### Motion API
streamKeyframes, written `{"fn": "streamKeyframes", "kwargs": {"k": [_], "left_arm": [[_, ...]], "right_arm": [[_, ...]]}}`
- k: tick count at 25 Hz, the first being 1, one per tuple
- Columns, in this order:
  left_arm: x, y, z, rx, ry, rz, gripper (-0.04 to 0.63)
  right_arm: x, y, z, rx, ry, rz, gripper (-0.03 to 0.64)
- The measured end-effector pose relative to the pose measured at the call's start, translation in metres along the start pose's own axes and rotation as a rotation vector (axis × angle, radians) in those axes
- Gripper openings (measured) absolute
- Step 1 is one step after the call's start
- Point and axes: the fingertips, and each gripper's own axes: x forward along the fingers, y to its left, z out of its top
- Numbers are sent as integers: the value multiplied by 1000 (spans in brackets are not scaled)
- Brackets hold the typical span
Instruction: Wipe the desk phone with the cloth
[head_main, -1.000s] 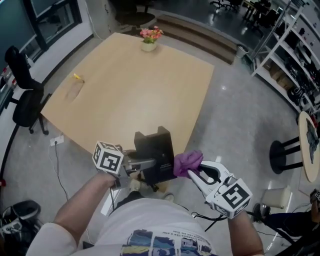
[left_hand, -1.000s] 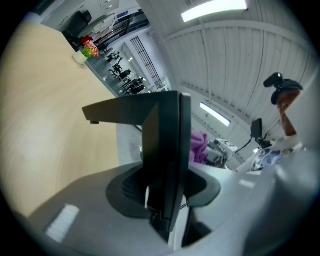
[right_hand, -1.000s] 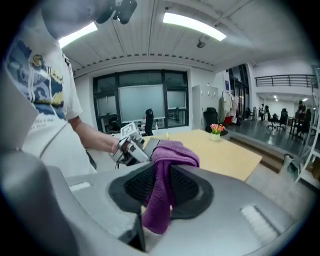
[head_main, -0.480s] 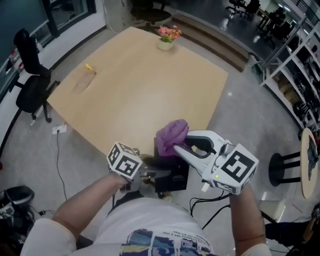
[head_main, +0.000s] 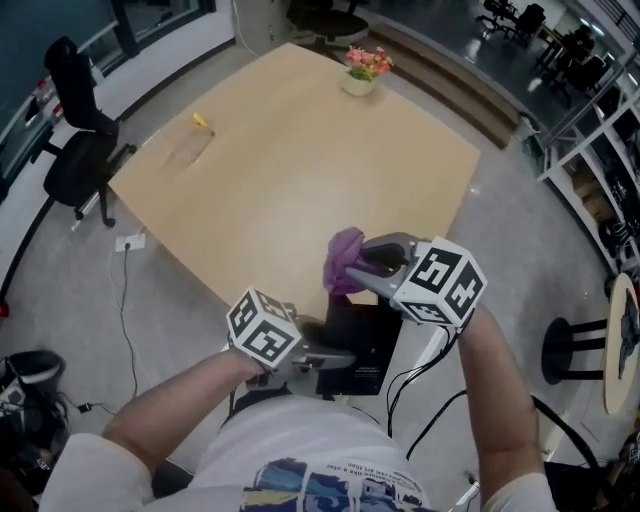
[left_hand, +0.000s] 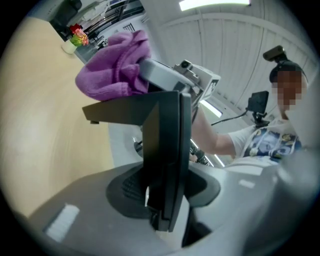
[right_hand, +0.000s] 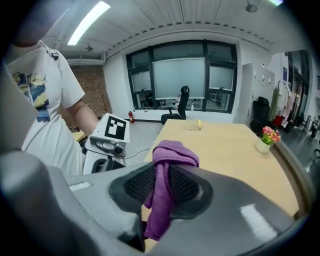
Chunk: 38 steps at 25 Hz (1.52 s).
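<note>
The left gripper (head_main: 332, 358) has its jaws partly closed on the black desk phone (head_main: 364, 336). The left gripper view shows the pads clamping the phone's thin edge from both sides. The phone is held upright at the near corner of the wooden table (head_main: 300, 160). To its right, the right gripper (head_main: 357, 266) pinches the purple cloth (head_main: 343, 256) tight between its jaws. The bunched cloth sits at the phone's top edge, and I cannot tell whether it touches there.
</note>
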Motion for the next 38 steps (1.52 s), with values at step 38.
{"fn": "streamKeyframes", "kwargs": {"k": [38], "left_arm": [[-47,-3,31,9,-111,-57,179]], "right_arm": [[-100,6,-55,513,-492,-159,92]]}}
